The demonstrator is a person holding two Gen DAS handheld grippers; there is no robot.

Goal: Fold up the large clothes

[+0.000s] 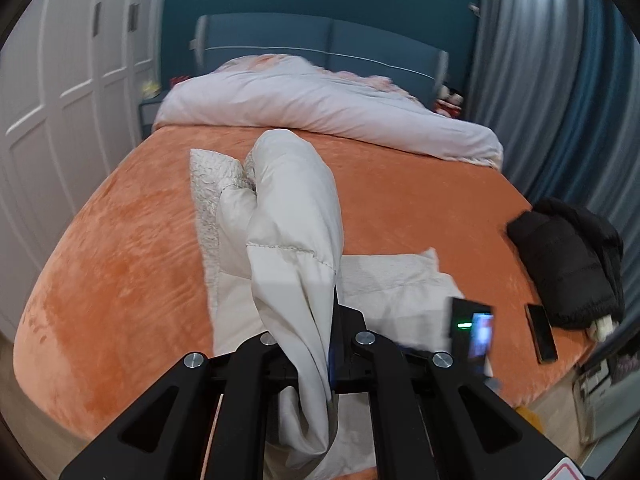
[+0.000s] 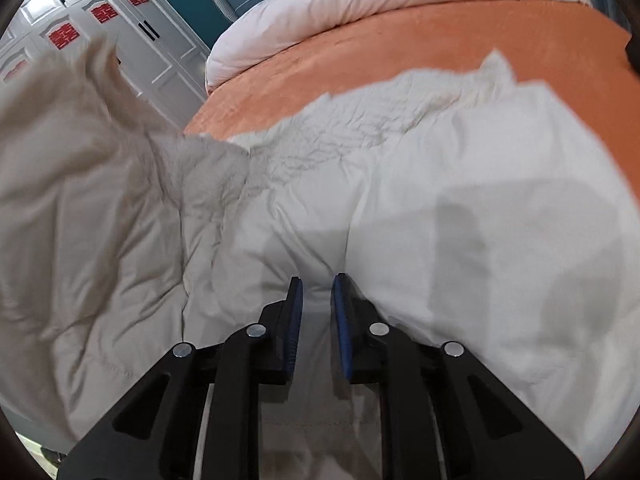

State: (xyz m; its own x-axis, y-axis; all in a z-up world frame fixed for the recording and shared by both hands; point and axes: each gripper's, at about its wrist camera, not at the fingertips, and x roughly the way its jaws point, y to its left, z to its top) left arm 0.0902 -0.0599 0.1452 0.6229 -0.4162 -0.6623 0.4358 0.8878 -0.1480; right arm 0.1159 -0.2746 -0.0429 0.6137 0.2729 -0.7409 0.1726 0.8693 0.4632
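A large cream quilted garment [image 1: 288, 216] lies on the orange bed [image 1: 120, 240]. My left gripper [image 1: 320, 344] is shut on a bunched fold of it and holds that fold lifted above the bed, the cloth hanging down between the jaws. In the right wrist view the same garment [image 2: 400, 184] spreads across the bed, with its left part [image 2: 80, 160] raised and blurred. My right gripper [image 2: 317, 284] hovers low over the cloth with its jaws a little apart and nothing between them. The right gripper's body [image 1: 472, 332] shows blurred in the left wrist view.
A white duvet [image 1: 320, 100] is piled at the head of the bed. A black padded jacket [image 1: 572, 260] and a dark phone [image 1: 540, 332] lie at the bed's right edge. White wardrobes [image 1: 60, 100] stand left, grey curtains [image 1: 540, 60] right.
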